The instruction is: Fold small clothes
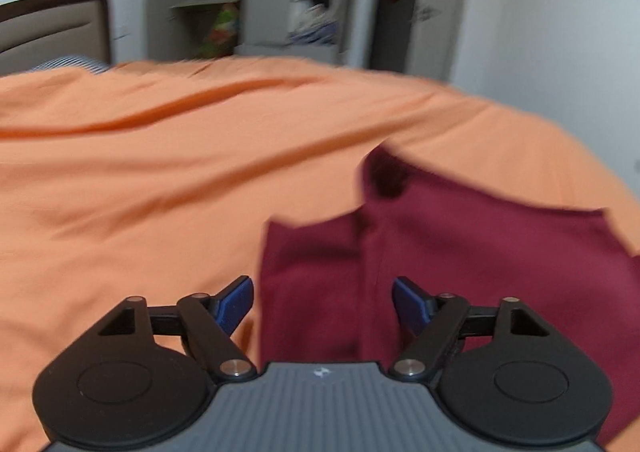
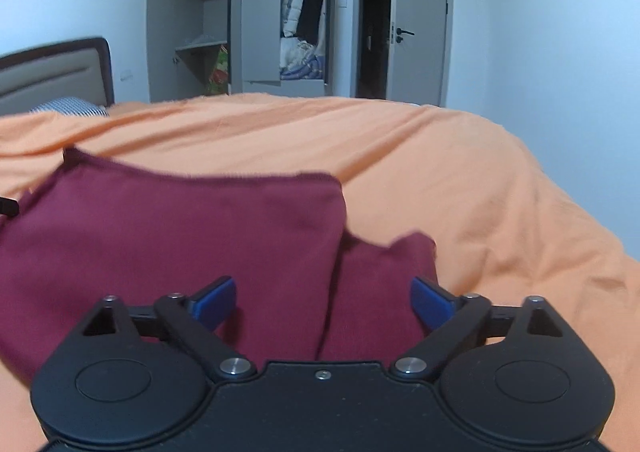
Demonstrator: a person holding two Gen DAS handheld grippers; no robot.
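partly folded, not yet finished.
spread over the orange bed (image 2: 440,172), near its front edge: maroon garment (image 2: 180,236), one side panel already laid over the middle, further folds judged left. above it, left gripper (image 1: 322,294) and right gripper (image 2: 322,296), both gaping wide, holding nothing.

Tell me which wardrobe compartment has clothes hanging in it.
The middle compartment of the grey wardrobe: white garments hang inside above a heap of bedding. The left open compartment shows only nearly bare shelves with a colourful bundle low down.
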